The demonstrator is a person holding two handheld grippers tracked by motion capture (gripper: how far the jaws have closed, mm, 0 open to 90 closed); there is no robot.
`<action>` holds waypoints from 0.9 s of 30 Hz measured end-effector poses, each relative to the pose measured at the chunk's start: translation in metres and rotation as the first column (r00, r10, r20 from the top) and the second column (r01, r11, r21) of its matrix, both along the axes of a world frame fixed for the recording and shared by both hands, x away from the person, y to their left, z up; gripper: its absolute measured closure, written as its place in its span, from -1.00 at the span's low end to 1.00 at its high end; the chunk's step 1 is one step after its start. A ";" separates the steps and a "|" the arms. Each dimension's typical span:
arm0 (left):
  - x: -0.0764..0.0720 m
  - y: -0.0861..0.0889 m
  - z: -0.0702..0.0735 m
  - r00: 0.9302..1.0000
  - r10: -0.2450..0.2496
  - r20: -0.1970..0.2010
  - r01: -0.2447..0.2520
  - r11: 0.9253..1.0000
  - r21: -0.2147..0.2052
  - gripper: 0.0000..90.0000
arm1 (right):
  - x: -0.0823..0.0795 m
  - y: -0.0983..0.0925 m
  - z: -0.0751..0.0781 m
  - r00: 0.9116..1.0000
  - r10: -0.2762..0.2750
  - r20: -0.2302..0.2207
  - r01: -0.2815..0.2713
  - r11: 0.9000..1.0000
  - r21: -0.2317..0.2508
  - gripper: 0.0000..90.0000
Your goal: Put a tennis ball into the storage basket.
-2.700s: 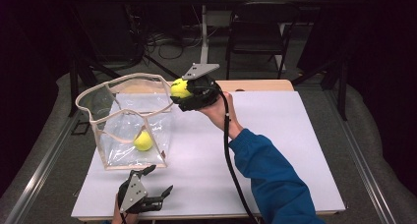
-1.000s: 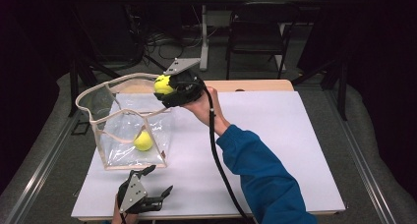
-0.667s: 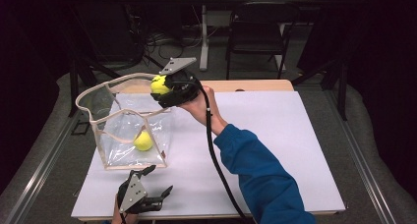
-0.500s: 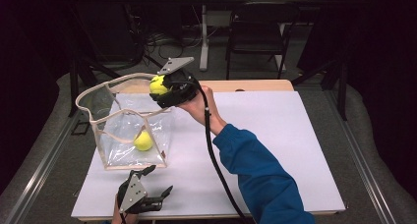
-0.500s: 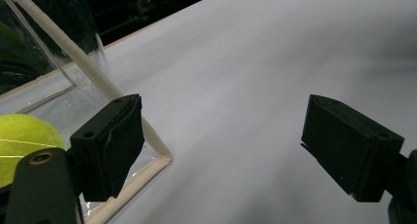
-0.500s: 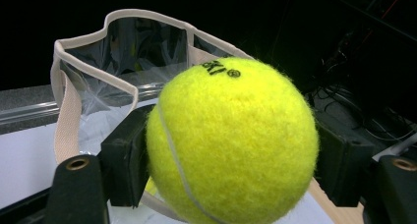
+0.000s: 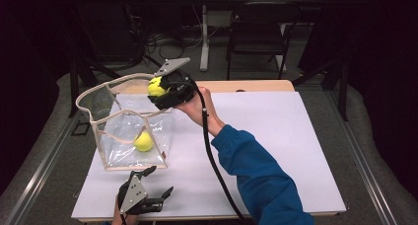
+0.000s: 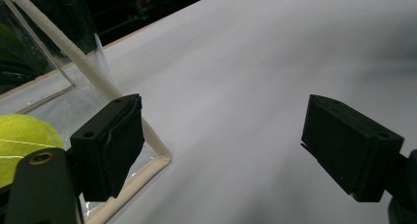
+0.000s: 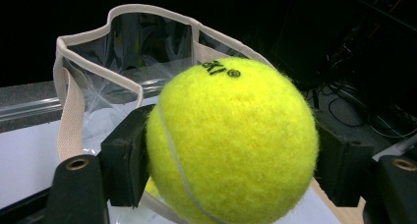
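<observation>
High view puts your right gripper point(image 7: 160, 89) over the far rim of the clear bag point(image 7: 106, 117), its jaws clamped on a tennis ball point(image 7: 156, 86). You hold it raised and tipped toward the opening, which looks like the right line for letting the ball fall inside instead of glancing off the cloth-edged rim. A second ball point(image 7: 143, 141) already lies on the bag's floor, so this one would likely land beside it. Right gripper view confirms the grip: both pads press the ball's point(image 9: 231, 143) sides, with the bag's mouth point(image 9: 83, 62) just past it. Your left gripper point(image 7: 150, 190) rests low at the near edge of the white table point(image 7: 296, 151), jaws spread with nothing between them, just beside the bag's near corner point(image 8: 157, 157), perhaps ready to steady it.
</observation>
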State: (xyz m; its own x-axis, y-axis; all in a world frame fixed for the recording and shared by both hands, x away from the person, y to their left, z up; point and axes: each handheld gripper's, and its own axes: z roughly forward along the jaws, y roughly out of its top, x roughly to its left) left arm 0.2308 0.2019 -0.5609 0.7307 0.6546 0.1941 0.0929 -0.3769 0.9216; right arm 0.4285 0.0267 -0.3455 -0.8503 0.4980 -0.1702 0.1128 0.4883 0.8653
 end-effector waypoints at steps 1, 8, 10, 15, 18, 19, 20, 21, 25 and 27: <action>0.000 0.000 0.000 1.000 0.000 -0.001 0.000 1.000 -0.001 -0.64 | 0.000 0.000 0.000 1.000 0.000 0.000 0.000 1.000 0.000 -0.42; 0.000 0.000 0.000 1.000 -0.002 0.001 0.002 1.000 0.002 -0.64 | 0.002 0.003 -0.002 1.000 -0.002 -0.011 0.002 1.000 -0.004 -0.42; 0.000 0.000 0.000 1.000 0.002 0.002 -0.002 1.000 0.002 -0.64 | 0.002 0.004 -0.002 1.000 -0.001 -0.011 0.001 1.000 -0.005 -0.42; 0.000 0.000 0.000 1.000 0.001 0.002 -0.001 1.000 0.002 -0.64 | 0.001 0.007 -0.003 1.000 0.004 -0.014 -0.004 1.000 -0.008 -0.42; 0.000 0.000 0.000 1.000 0.001 0.002 -0.001 1.000 0.002 -0.64 | 0.002 0.010 -0.004 1.000 0.007 -0.021 -0.007 1.000 -0.012 -0.42; 0.000 0.000 0.000 1.000 0.001 0.003 -0.001 1.000 0.002 -0.64 | 0.001 0.011 -0.004 1.000 0.006 -0.022 -0.006 1.000 -0.015 -0.42; 0.000 0.000 0.000 1.000 0.001 0.003 -0.001 1.000 0.002 -0.64 | 0.002 0.012 -0.005 1.000 0.009 -0.022 -0.010 1.000 -0.018 -0.42; 0.000 0.000 0.000 1.000 0.001 0.003 -0.001 1.000 0.002 -0.64 | 0.002 0.013 -0.005 1.000 0.009 -0.023 -0.009 1.000 -0.020 -0.42; 0.000 0.001 0.000 1.000 0.001 0.003 -0.001 1.000 0.002 -0.64 | 0.002 0.015 -0.007 1.000 0.009 -0.028 -0.010 1.000 -0.028 -0.42; 0.000 0.000 0.000 1.000 0.003 0.002 -0.003 1.000 -0.001 -0.64 | 0.002 0.017 -0.007 0.999 0.010 -0.033 -0.011 0.999 -0.031 -0.42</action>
State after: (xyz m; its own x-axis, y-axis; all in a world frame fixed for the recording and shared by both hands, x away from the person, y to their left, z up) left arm 0.2306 0.2024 -0.5607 0.7286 0.6566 0.1949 0.0924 -0.3762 0.9219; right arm 0.4305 0.0432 -0.3527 -0.8608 0.4841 -0.1572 0.1357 0.5160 0.8458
